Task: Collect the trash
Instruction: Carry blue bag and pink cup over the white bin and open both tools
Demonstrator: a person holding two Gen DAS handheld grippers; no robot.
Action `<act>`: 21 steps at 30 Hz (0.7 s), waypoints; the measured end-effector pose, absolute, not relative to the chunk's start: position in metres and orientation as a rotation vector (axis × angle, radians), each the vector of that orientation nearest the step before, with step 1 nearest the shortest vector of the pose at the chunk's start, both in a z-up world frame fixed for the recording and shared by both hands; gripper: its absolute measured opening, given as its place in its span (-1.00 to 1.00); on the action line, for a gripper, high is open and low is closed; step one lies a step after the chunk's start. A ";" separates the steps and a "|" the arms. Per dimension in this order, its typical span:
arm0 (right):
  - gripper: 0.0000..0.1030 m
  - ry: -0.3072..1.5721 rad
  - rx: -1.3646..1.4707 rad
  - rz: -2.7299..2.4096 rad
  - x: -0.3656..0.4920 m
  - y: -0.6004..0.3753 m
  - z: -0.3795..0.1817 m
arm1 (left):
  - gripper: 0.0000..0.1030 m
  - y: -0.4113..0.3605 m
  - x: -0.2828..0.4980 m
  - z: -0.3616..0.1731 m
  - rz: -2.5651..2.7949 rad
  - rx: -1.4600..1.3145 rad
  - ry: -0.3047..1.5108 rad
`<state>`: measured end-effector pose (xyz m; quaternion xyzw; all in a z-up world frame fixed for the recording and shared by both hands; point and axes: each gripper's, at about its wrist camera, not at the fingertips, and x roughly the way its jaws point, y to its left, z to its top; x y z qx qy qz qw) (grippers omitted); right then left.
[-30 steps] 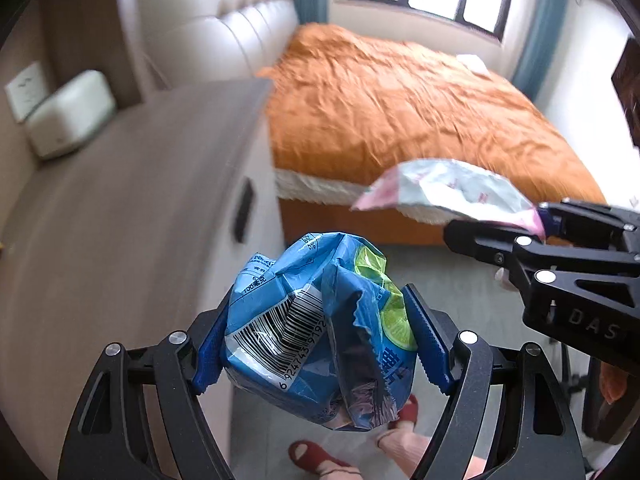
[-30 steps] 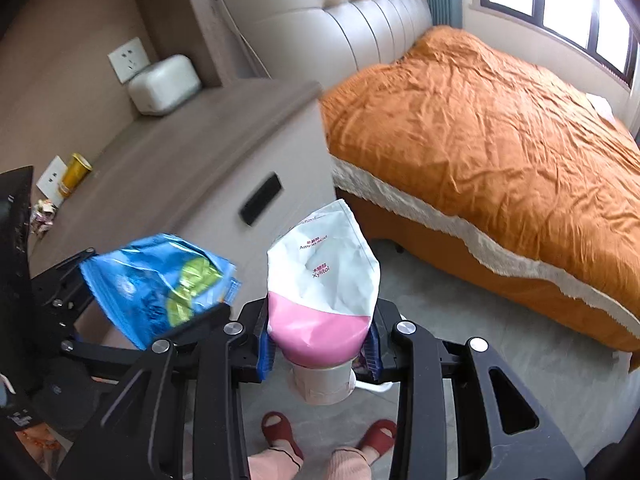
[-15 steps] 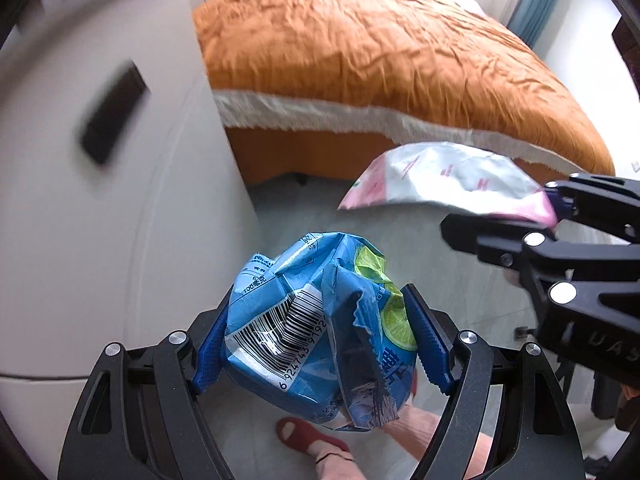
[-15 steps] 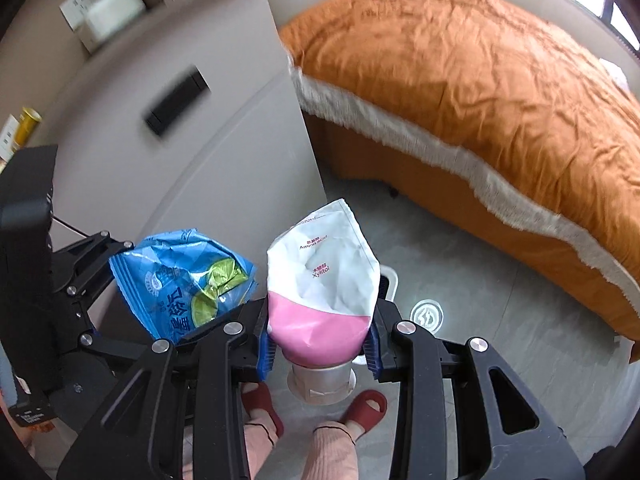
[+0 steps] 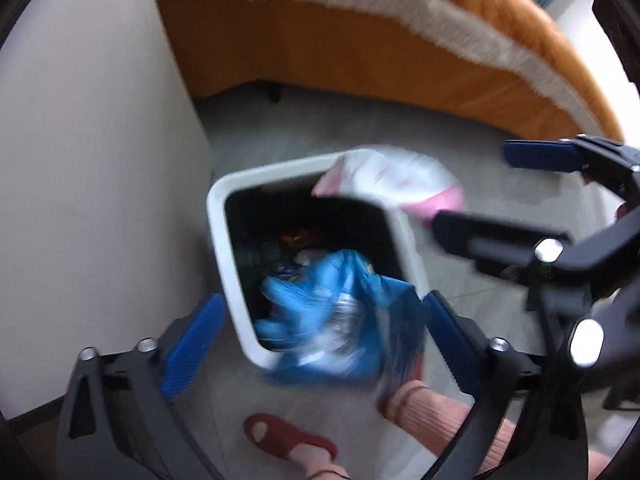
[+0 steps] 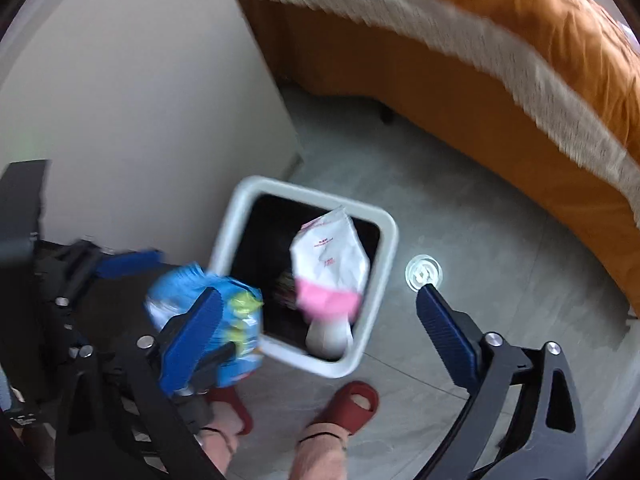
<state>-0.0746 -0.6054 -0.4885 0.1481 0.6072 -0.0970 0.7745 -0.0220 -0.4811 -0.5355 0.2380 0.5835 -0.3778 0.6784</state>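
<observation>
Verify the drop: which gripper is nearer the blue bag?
Left gripper: the blue bag lies between its just-opened jaws. The right gripper, also just opened, flanks the pink pouch alongside.

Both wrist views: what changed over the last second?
Both grippers dropped from cabinet height to the white bin. Both jaws have just opened, nothing clamped: blue snack bag and pink-white pouch are released, falling into it. Bin, bed and cabinet stayed put.
</observation>
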 end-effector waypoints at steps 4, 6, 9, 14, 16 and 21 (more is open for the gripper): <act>0.91 1.368 0.328 -0.224 -0.077 -0.614 -0.526 | 0.90 -0.481 -0.023 -0.570 -0.822 0.563 1.330; 0.91 1.380 0.328 -0.221 -0.078 -0.613 -0.533 | 0.90 -0.481 -0.025 -0.577 -0.823 0.581 1.324; 0.91 1.385 0.333 -0.213 -0.080 -0.606 -0.533 | 0.90 -0.482 -0.025 -0.581 -0.824 0.594 1.328; 0.91 1.377 0.331 -0.200 -0.079 -0.598 -0.518 | 0.90 -0.478 -0.022 -0.570 -0.818 0.590 1.327; 0.91 1.367 0.312 -0.204 -0.079 -0.596 -0.504 | 0.90 -0.474 -0.021 -0.558 -0.816 0.579 1.326; 0.91 1.342 0.321 -0.246 -0.080 -0.595 -0.469 | 0.90 -0.470 -0.023 -0.512 -0.807 0.566 1.301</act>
